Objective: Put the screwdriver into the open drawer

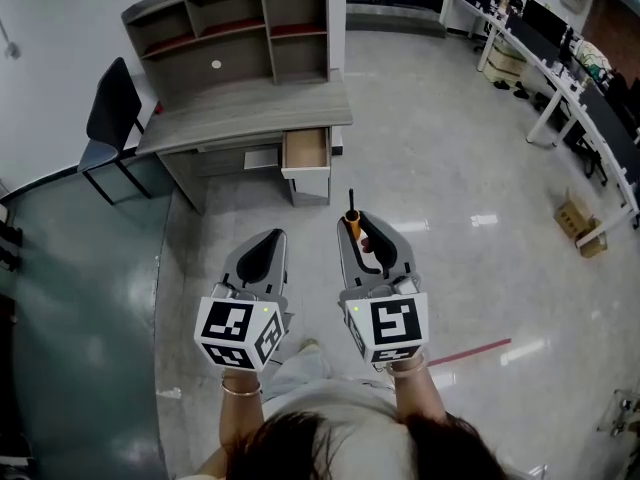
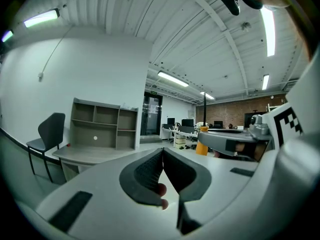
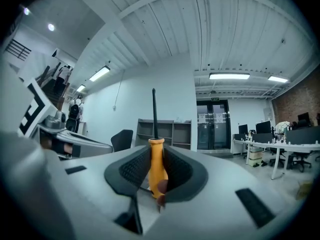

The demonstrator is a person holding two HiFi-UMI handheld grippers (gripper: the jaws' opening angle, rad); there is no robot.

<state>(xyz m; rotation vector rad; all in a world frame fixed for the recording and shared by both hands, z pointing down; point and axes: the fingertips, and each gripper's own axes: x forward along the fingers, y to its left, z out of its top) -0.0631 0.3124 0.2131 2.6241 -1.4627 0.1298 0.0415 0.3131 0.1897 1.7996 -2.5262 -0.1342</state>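
My right gripper (image 1: pixel 356 222) is shut on the screwdriver (image 1: pixel 352 220), whose orange handle (image 3: pixel 157 171) sits between the jaws while its dark shaft (image 3: pixel 154 111) points forward and up. The left gripper (image 1: pixel 272 238) is beside it, shut with nothing between its jaws; its pads (image 2: pixel 150 170) meet at the tips. Both are held over the floor, some way short of the grey desk (image 1: pixel 245 108). The desk's drawer (image 1: pixel 306 152) is pulled open at its right end and looks empty.
A shelf unit (image 1: pixel 235 18) stands on the desk. A black chair (image 1: pixel 108 113) is at the desk's left. Office desks with monitors (image 1: pixel 560 58) line the right wall, and a cardboard box (image 1: pixel 578 224) lies on the floor there. A red tape line (image 1: pixel 470 351) marks the floor.
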